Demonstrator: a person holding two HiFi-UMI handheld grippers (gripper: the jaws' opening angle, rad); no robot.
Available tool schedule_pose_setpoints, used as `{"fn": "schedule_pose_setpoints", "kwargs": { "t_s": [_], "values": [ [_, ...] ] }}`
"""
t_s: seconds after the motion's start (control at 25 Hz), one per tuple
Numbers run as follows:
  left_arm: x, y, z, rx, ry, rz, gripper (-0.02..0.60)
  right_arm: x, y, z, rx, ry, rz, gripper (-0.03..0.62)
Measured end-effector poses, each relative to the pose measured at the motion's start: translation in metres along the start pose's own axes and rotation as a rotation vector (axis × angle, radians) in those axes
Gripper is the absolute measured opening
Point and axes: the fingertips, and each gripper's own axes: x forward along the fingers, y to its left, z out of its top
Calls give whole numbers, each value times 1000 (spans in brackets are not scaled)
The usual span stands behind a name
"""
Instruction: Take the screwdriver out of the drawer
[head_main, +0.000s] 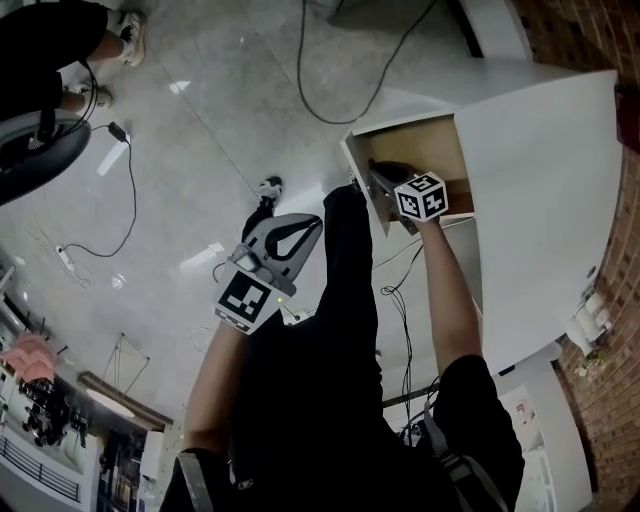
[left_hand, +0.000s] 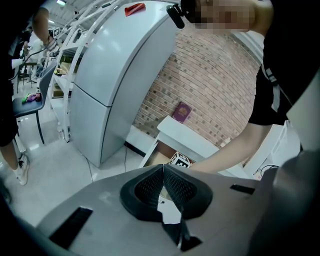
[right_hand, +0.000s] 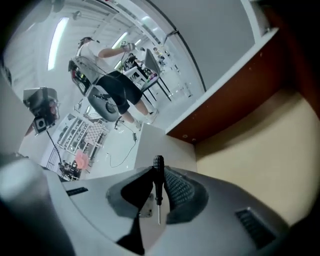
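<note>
The white cabinet's drawer (head_main: 415, 140) stands pulled out, showing a wooden inside (right_hand: 260, 150). My right gripper (head_main: 387, 179) reaches into it from the front, with its marker cube just behind. In the right gripper view its jaws (right_hand: 158, 176) are shut on a small black screwdriver (right_hand: 158, 181), handle pointing outward and thin shaft running back between the pads. My left gripper (head_main: 300, 232) hangs well left of the drawer above the floor. Its pads (left_hand: 177, 189) meet with nothing between them. The left gripper view looks across at the drawer (left_hand: 159, 157).
The white cabinet top (head_main: 545, 190) fills the right side, against a brick wall (left_hand: 210, 85). A tall grey fridge (left_hand: 110, 75) stands left of the cabinet. Black cables (head_main: 335, 95) trail over the glossy floor. Another person (head_main: 50, 55) stands at the far left.
</note>
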Motion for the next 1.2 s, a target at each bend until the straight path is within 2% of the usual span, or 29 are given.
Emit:
{"fn": "schedule_pose_setpoints", "kwargs": {
  "t_s": [0.32,0.8,1.2],
  "values": [
    [-14,-6,5,58,59,-16,17,-53,49,20,44,-107,-46,123],
    [-33,-60,30,141,104,-116,17,-151,123,25,127,-312,-107,123],
    [-50,-82,46,70,49,-156,17,-203,172,14,166,-436,-169,123]
  ]
}}
